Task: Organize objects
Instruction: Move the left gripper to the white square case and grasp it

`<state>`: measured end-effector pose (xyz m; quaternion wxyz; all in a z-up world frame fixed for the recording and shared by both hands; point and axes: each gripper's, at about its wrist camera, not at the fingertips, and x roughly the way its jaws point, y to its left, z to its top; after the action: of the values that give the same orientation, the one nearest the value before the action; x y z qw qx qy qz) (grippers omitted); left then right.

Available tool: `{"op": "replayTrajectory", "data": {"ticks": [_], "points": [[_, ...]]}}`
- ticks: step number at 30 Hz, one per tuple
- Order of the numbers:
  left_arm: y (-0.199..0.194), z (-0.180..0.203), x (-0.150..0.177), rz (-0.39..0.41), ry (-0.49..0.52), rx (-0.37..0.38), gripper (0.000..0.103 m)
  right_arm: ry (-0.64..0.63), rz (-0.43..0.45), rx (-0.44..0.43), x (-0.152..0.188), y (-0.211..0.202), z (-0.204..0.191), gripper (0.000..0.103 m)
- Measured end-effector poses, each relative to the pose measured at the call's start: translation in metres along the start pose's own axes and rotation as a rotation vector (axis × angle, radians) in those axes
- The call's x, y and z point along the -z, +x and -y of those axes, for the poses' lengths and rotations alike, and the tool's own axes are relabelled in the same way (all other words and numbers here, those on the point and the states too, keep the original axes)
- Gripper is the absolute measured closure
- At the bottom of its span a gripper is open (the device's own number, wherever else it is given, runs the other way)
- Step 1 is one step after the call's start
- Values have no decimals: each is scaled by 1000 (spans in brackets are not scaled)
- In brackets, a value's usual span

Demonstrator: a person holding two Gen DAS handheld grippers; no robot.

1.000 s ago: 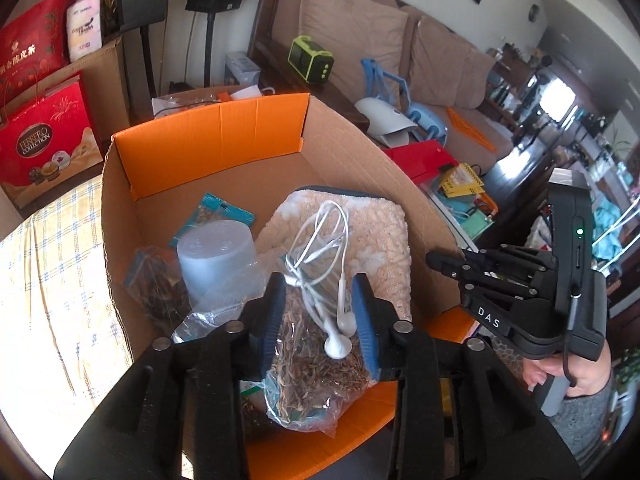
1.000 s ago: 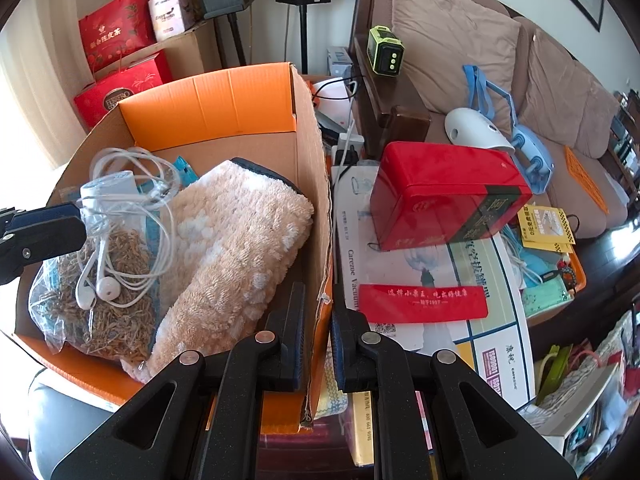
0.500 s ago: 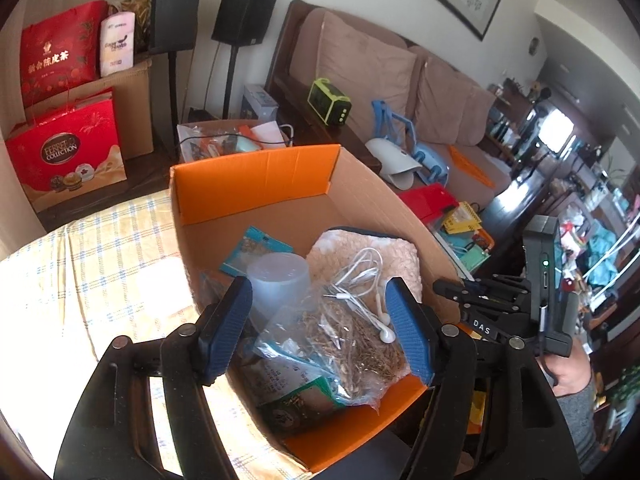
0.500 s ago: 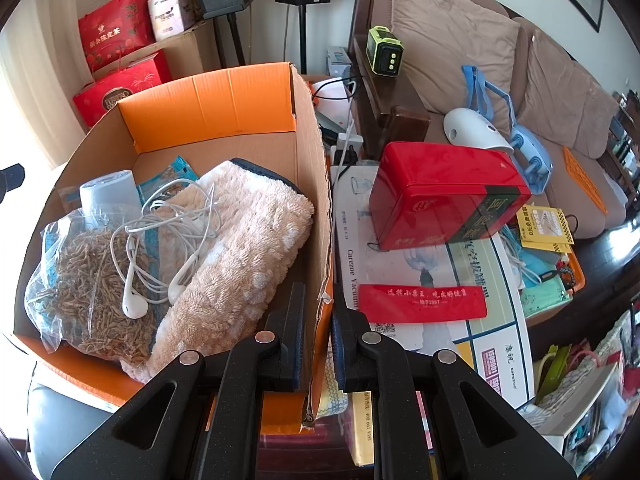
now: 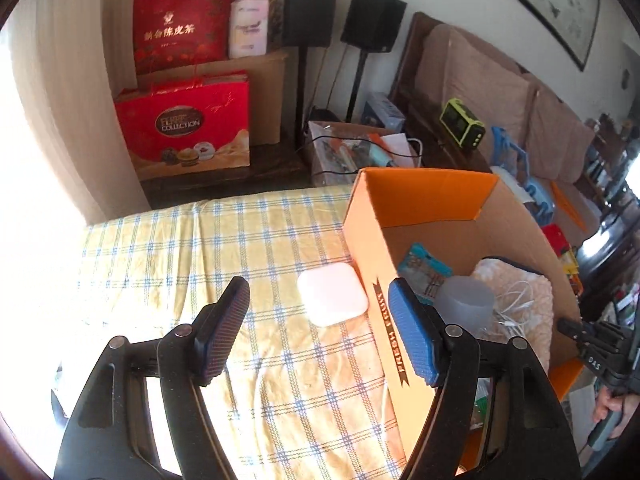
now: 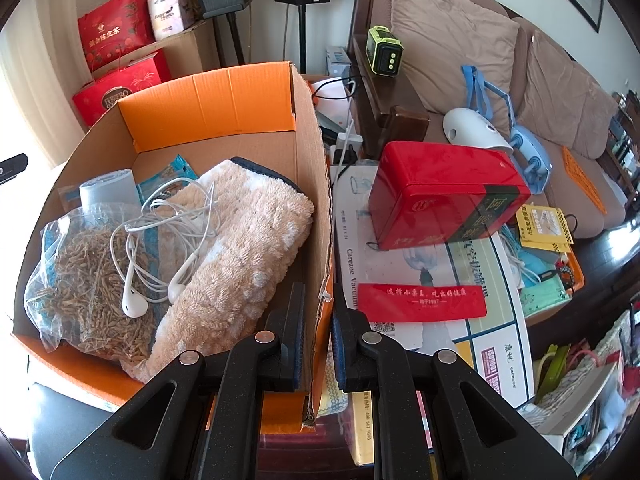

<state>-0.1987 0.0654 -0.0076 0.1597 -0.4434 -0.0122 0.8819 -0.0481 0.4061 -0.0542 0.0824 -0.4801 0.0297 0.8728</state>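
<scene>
A cardboard box (image 6: 316,184) with orange flaps holds white earphones (image 6: 160,232) lying on a bag of dried strands (image 6: 92,280), a beige fluffy cloth (image 6: 248,240), a grey cup (image 6: 106,192) and a teal packet (image 6: 176,168). My right gripper (image 6: 318,332) is shut on the box's right wall. My left gripper (image 5: 320,332) is open and empty above the checked cloth (image 5: 200,264), just left of the box (image 5: 376,280). A white square case (image 5: 332,298) lies on the cloth between and beyond its fingertips.
A red tin (image 6: 444,196), a red slim box (image 6: 420,302) and papers lie right of the box. A sofa (image 6: 460,40) with clutter stands behind. Red gift bags (image 5: 184,128) and speakers (image 5: 310,12) stand at the far wall.
My left gripper let go of the earphones into the box, opened wide, and swung left out of the box over the checked cloth. The right gripper stayed on the box wall.
</scene>
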Motion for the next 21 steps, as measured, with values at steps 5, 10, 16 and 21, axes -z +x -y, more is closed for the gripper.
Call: {"op": "replayTrajectory", "data": {"ticks": [5,10,16,21], "points": [[33,-30,5,-89,-103,40,28,-4,-1,8,1,2,1,90],[67,-49,6,-165,-179,73,28,-9,-6,17,1,3,1,90],[90,-45,9,-219,-136,78,28,-16,-16,24,1,6,-1,91],[94,-40,9,-226,-98,81,28,-36,-38,69,4,21,-1,93]]}}
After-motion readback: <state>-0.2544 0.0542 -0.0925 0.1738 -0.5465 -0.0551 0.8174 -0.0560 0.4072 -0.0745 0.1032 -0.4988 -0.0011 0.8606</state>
